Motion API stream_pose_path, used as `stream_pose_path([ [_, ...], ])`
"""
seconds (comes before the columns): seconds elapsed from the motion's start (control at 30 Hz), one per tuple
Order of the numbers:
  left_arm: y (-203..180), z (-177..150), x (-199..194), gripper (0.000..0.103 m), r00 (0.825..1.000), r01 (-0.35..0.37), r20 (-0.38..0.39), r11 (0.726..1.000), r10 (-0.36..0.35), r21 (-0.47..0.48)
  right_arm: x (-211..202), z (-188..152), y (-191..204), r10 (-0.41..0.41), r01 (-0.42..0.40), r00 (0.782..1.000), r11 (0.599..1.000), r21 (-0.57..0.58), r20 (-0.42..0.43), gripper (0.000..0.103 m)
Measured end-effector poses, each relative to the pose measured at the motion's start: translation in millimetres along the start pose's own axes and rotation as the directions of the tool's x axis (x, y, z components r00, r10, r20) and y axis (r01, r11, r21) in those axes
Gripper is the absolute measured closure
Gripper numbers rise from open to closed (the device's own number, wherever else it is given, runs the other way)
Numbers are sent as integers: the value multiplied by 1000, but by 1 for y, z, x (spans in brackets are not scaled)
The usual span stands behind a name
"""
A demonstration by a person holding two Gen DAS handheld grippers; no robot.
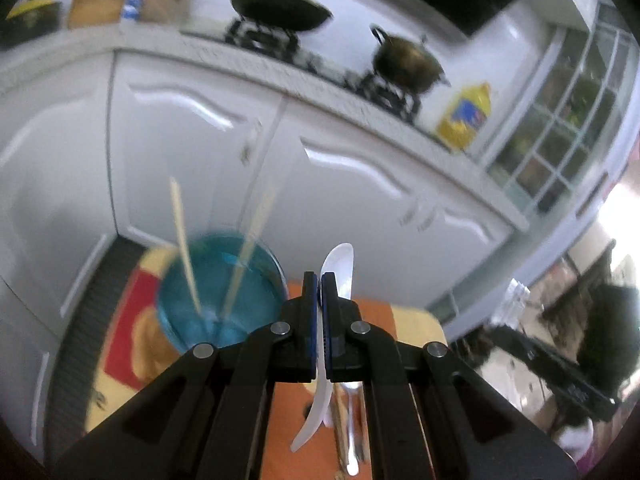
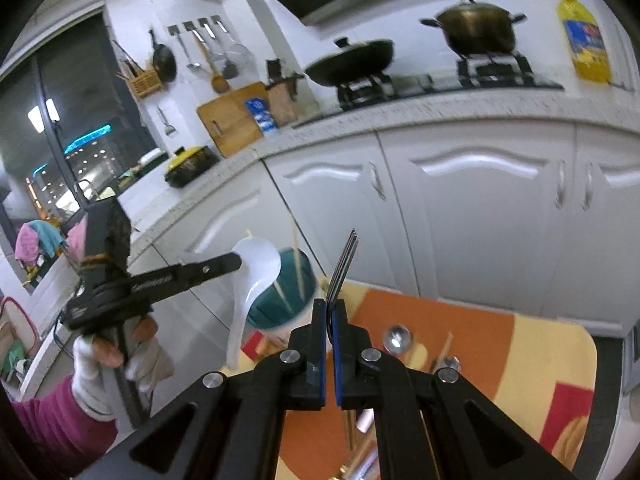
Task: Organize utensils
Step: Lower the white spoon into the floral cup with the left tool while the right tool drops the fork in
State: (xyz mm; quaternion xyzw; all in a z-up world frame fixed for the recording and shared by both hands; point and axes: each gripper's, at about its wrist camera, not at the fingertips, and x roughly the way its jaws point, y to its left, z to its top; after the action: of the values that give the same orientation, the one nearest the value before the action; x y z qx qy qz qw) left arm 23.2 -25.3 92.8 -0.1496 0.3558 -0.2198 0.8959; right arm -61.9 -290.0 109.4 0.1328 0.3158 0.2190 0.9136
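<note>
My left gripper point(image 1: 320, 280) is shut on a white plastic spoon point(image 1: 340, 268), bowl up and handle hanging below the jaws. In the right wrist view the same left gripper point(image 2: 239, 261) shows from the side with the white spoon point(image 2: 256, 268) beside a teal cup point(image 2: 294, 288). That teal cup point(image 1: 218, 292) holds two chopsticks point(image 1: 184, 248) standing up. My right gripper point(image 2: 330, 304) is shut on a metal fork point(image 2: 344, 264), tines pointing up. Both grippers hang above the table, right of the cup in their own views.
An orange, yellow and red mat point(image 2: 480, 344) covers the table, with metal spoons point(image 2: 396, 338) and other utensils point(image 1: 352, 420) lying on it. White kitchen cabinets point(image 2: 472, 208) stand behind, with pots on a stove point(image 2: 476, 28). A gloved hand point(image 2: 104, 376) holds the left gripper.
</note>
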Motion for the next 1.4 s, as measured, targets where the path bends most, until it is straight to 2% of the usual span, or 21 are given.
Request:
stream_pose_path([
  [0.13, 21, 29, 1, 102, 997, -36, 66, 999, 38, -28, 5, 28, 21, 35, -34, 999, 999, -26, 39, 101],
  [0.33, 52, 54, 19, 102, 988, -101, 108, 992, 108, -70, 32, 63, 44, 75, -71, 994, 996, -49, 76, 101],
  [0.6, 65, 56, 47, 102, 971, -164, 173, 986, 167, -29, 96, 85, 60, 88, -84, 995, 993, -77, 46, 101],
  [0.73, 67, 52, 59, 102, 963, -199, 181, 980, 198, -10, 124, 87, 64, 86, -83, 996, 992, -90, 29, 101],
  [1.07, 80, 36, 71, 102, 970, -191, 150, 981, 193, -27, 152, 85, 62, 74, -73, 997, 990, -117, 8, 101],
  [1.4, 87, 15, 68, 102, 972, -194, 126, 980, 197, -42, 192, 47, 43, 41, -50, 991, 996, -72, -124, 101],
])
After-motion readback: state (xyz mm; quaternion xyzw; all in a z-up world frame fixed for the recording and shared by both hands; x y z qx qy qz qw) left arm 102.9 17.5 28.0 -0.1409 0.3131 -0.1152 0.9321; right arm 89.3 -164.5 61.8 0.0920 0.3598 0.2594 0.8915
